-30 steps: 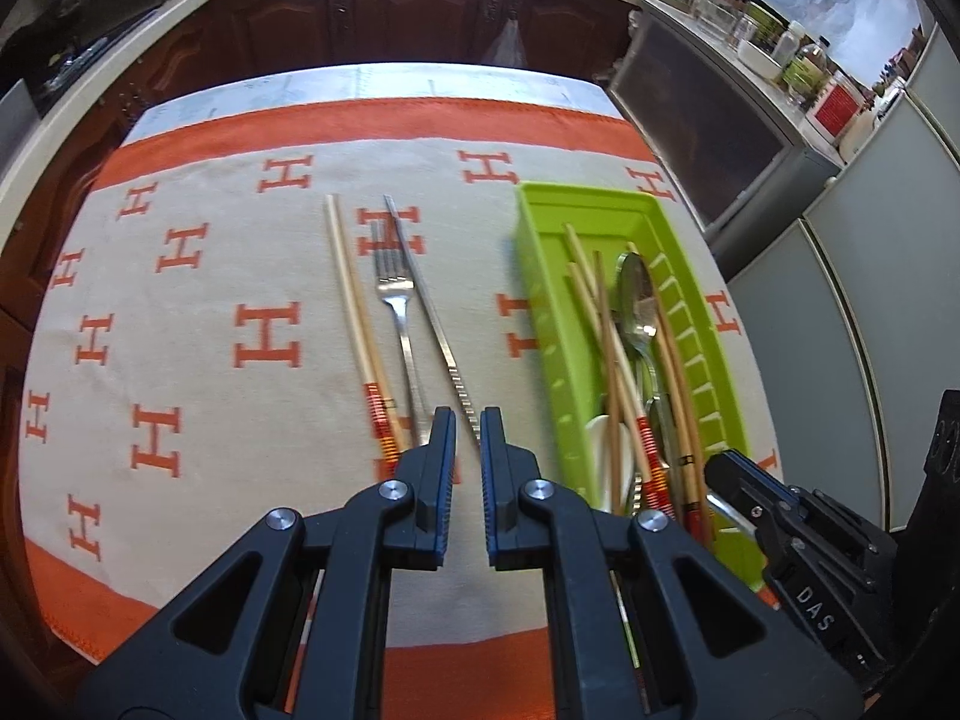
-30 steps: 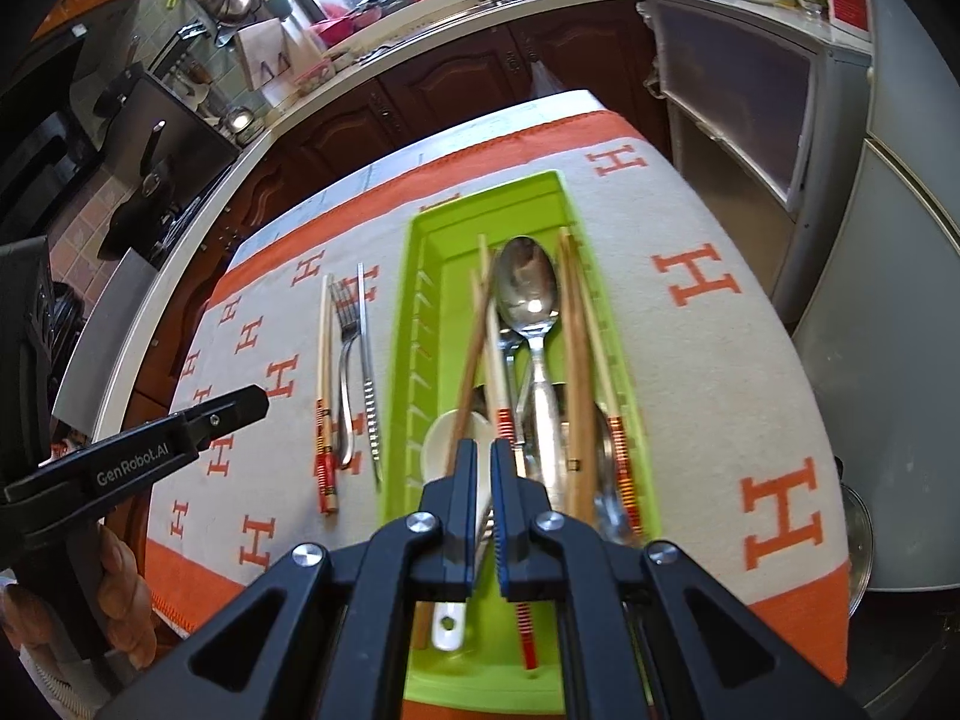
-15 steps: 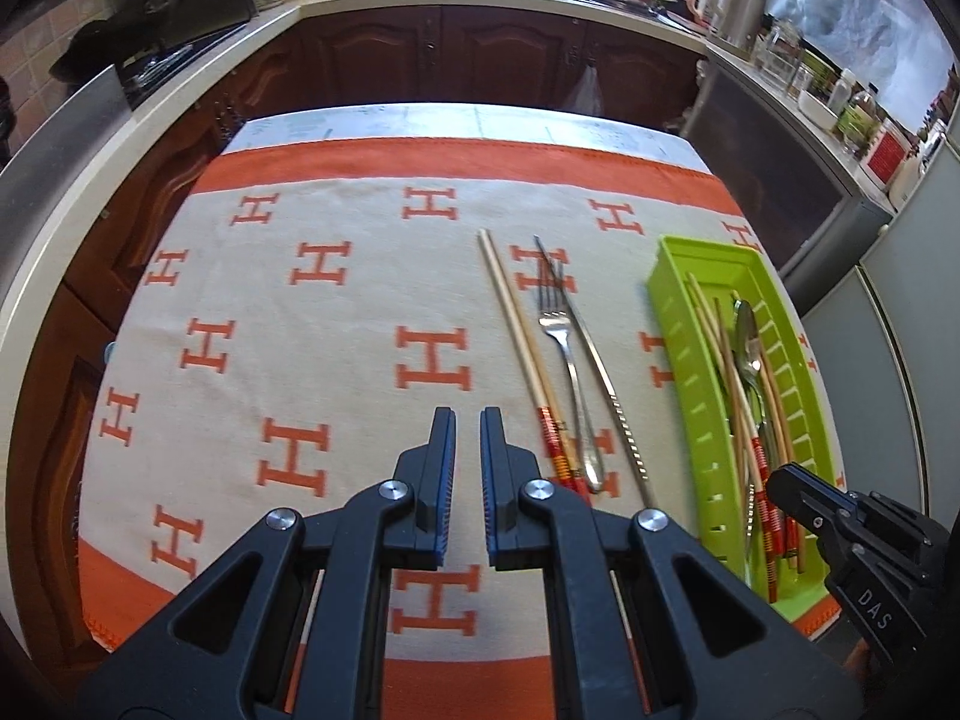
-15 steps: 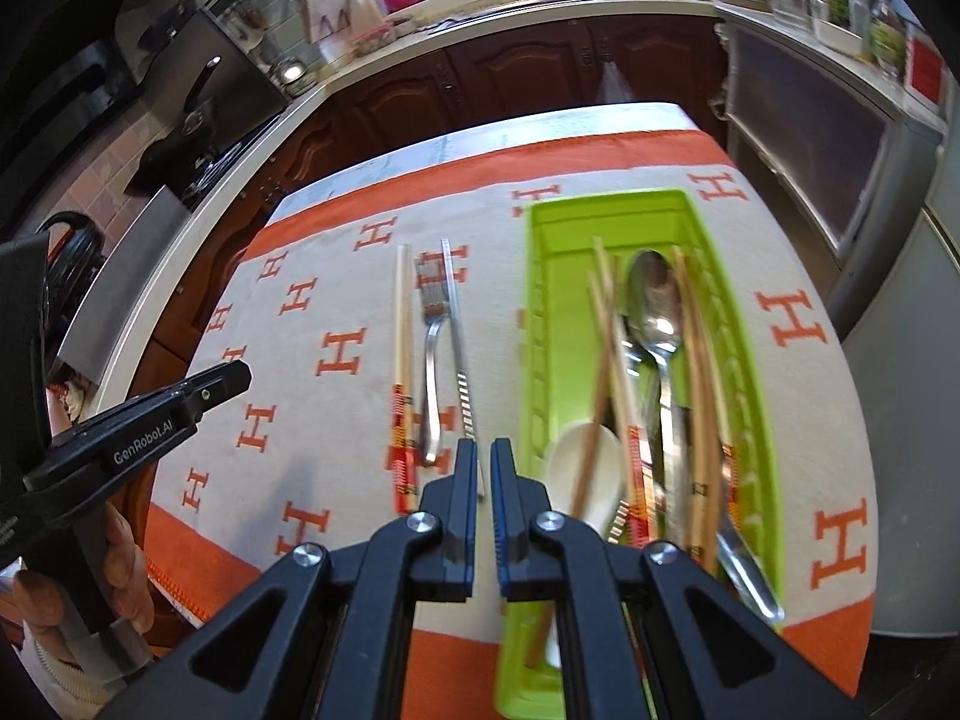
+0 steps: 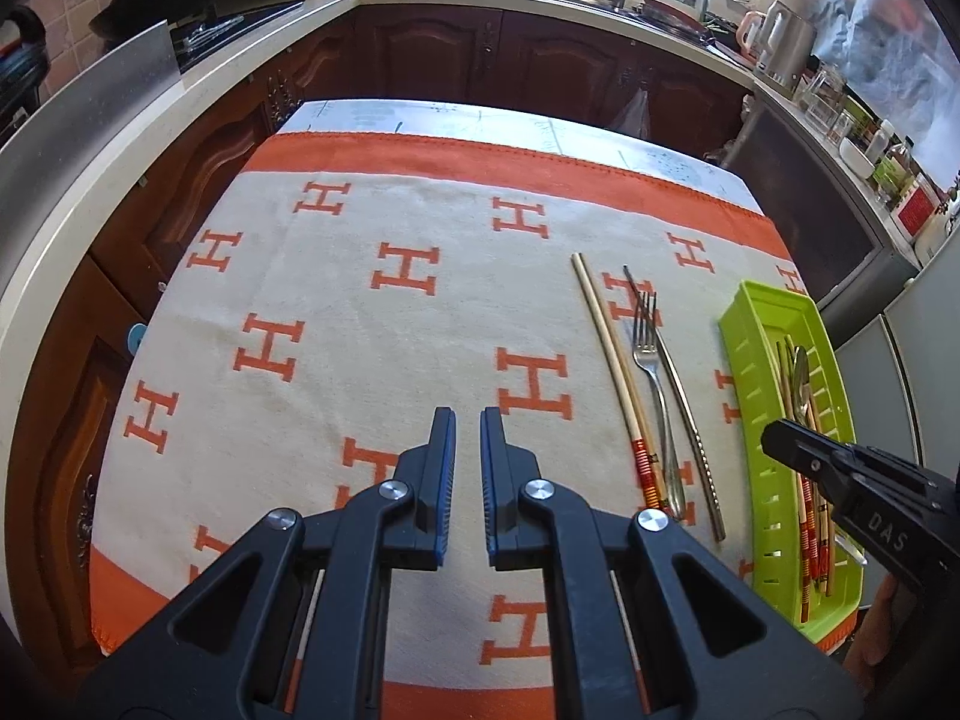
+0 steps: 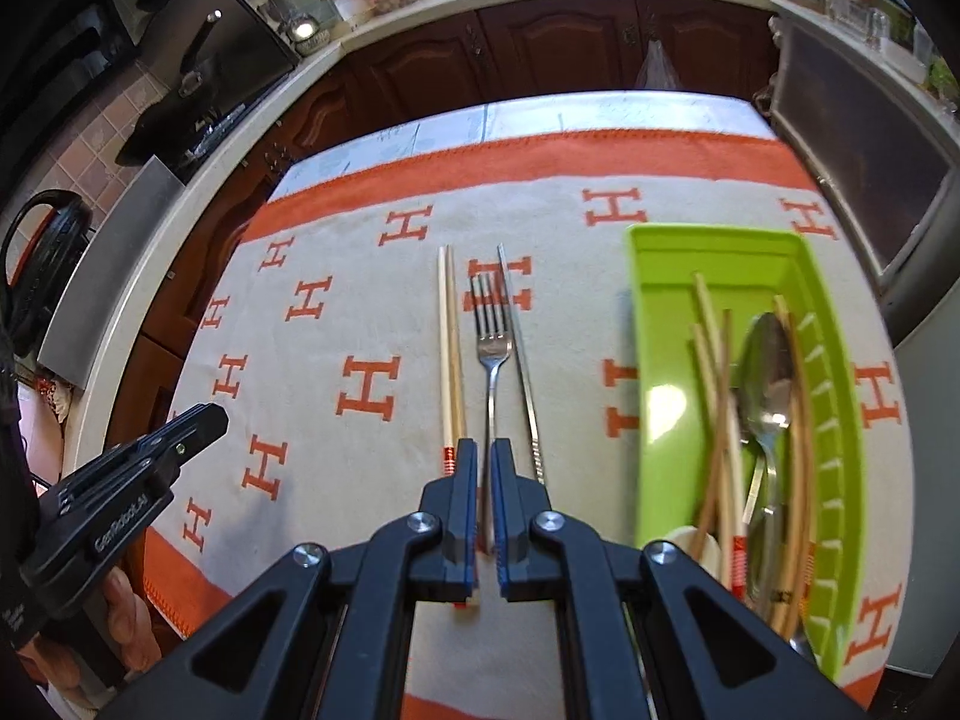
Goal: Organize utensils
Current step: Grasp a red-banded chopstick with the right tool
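Note:
A pair of wooden chopsticks (image 6: 450,354) with red-banded ends, a steel fork (image 6: 492,348) and a metal chopstick (image 6: 522,372) lie side by side on the cloth; they also show in the left wrist view, chopsticks (image 5: 609,354), fork (image 5: 654,372). A green tray (image 6: 654,420) at the right holds chopsticks and a spoon (image 6: 765,372); it shows in the left wrist view (image 5: 762,468) too. My right gripper (image 6: 485,462) is shut and empty, above the fork's handle. My left gripper (image 5: 467,426) is shut and empty over bare cloth, left of the utensils.
The table carries a cream cloth (image 5: 360,312) with orange H marks and orange borders. Dark wood cabinets (image 5: 540,60) and a counter ring the table. A steel appliance (image 6: 864,180) stands close at the right.
Both grippers have moved left. The left one went from beside the tray to bare cloth. The right one went from over the tray to over the fork.

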`<state>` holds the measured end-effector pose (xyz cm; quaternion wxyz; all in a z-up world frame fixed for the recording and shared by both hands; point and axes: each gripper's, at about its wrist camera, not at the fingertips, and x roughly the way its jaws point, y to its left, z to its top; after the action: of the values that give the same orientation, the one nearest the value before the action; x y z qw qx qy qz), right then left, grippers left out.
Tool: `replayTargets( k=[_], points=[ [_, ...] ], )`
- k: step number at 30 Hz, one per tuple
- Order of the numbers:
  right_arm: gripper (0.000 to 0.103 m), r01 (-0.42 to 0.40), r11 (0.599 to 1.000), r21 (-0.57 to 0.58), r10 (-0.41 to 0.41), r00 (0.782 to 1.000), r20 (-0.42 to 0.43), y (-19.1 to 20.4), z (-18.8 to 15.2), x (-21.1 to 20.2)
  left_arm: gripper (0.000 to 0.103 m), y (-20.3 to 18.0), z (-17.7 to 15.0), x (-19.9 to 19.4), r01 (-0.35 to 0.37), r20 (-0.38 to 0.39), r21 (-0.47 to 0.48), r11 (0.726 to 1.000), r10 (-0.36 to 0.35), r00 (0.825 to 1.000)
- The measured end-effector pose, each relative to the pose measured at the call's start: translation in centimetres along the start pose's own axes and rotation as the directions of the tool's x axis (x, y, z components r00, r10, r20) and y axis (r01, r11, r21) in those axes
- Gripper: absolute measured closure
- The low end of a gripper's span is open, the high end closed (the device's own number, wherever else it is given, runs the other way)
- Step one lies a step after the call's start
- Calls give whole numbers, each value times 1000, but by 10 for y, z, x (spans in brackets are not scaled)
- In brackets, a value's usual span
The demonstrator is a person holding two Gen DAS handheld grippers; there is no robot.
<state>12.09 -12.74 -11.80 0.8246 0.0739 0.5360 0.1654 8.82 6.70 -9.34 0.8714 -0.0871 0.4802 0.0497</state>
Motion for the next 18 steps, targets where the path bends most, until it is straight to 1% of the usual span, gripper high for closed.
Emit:
replayTargets(
  k=[6,13,18],
  points=[
    [99,-15,999,-31,13,999,-43,14,3,28,98,9,2,14,0,-22,-11,1000,-1,1000],
    [99,27,998,-48,-31,996,-89,13,7,62,98,18,1,32,5,-60,-21,1000,-6,998],
    [99,30,997,-66,-35,996,-85,13,11,66,98,23,1,40,7,-73,-30,1000,-9,997]
  ],
)
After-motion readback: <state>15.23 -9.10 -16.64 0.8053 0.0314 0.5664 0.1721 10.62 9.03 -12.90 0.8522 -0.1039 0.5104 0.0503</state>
